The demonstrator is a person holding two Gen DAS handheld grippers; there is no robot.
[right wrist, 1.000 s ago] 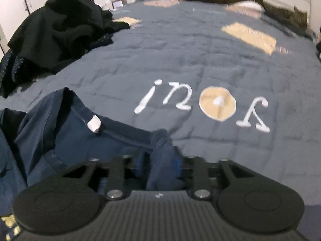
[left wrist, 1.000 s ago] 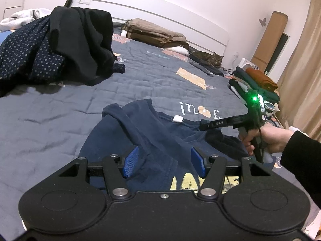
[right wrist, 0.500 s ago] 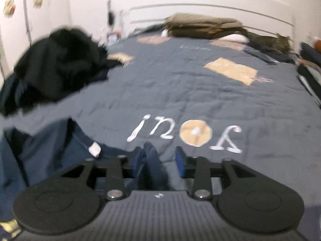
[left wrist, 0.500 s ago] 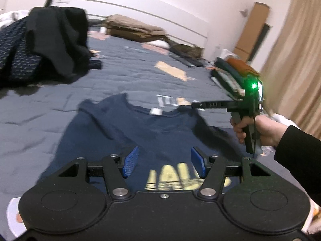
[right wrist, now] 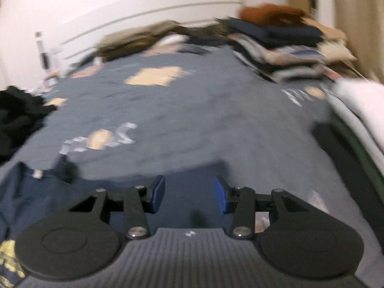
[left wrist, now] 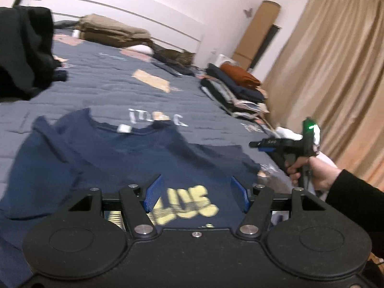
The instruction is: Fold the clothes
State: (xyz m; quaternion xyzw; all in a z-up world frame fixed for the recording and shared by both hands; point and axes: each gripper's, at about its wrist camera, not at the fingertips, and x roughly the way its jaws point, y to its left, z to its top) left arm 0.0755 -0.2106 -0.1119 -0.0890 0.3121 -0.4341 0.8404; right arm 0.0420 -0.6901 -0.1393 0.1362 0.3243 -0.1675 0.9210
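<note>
Across the bed (left wrist: 148, 88): navy T-shirt (left wrist: 134, 153) is lying spread flat, filling lower left and centre of the left wrist view.
Left tool (left wrist: 195, 194): jaws are opening, nothing between the blue pads; hovering above the shirt's yellow print (left wrist: 184, 206).
Right tool (right wrist: 189, 194): jaws are opening, empty; poised over the shirt's right sleeve edge.
Shirt heading: collar with white tag (left wrist: 123, 128) is pointing toward the upper frame; long axis is running from both tools toward the headboard.
Nearer hand: judging left tool nearer the body, right hand (left wrist: 319, 170) nearer the right sleeve.
Blur: both views are smearing.
</note>
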